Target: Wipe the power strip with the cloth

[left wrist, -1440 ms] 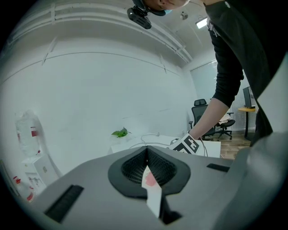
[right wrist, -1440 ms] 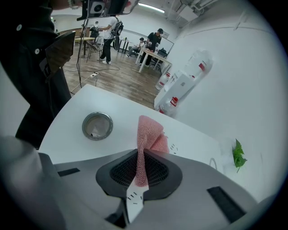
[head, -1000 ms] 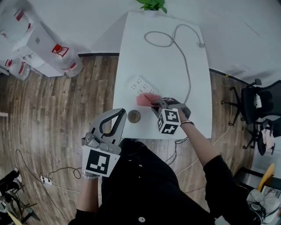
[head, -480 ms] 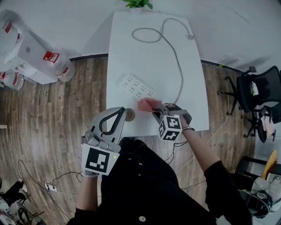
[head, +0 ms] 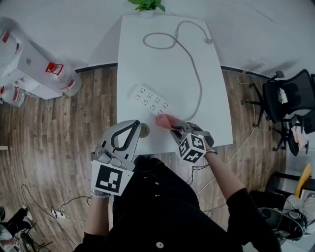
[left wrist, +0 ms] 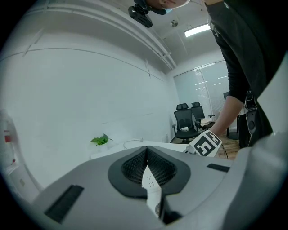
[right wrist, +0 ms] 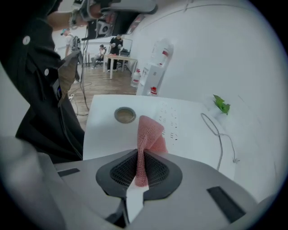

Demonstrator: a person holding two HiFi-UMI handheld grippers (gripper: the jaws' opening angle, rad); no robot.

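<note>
Since the right tool (head: 175, 129) is pinching the cloth (head: 164, 121), the power strip (head: 151, 100) sits just ahead-left of it, slanting across the counter (head: 167, 64).

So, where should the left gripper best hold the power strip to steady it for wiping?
Probably take the power strip at its far left end, across the narrow sides, coming from above. It lies flat and slanted, and the cloth in the right gripper is by the near end.

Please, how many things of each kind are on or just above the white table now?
power strip: 1
pink cloth: 1
grey cable: 1
round disc: 1
green plant, at the far edge: 1
Total: 5
</note>
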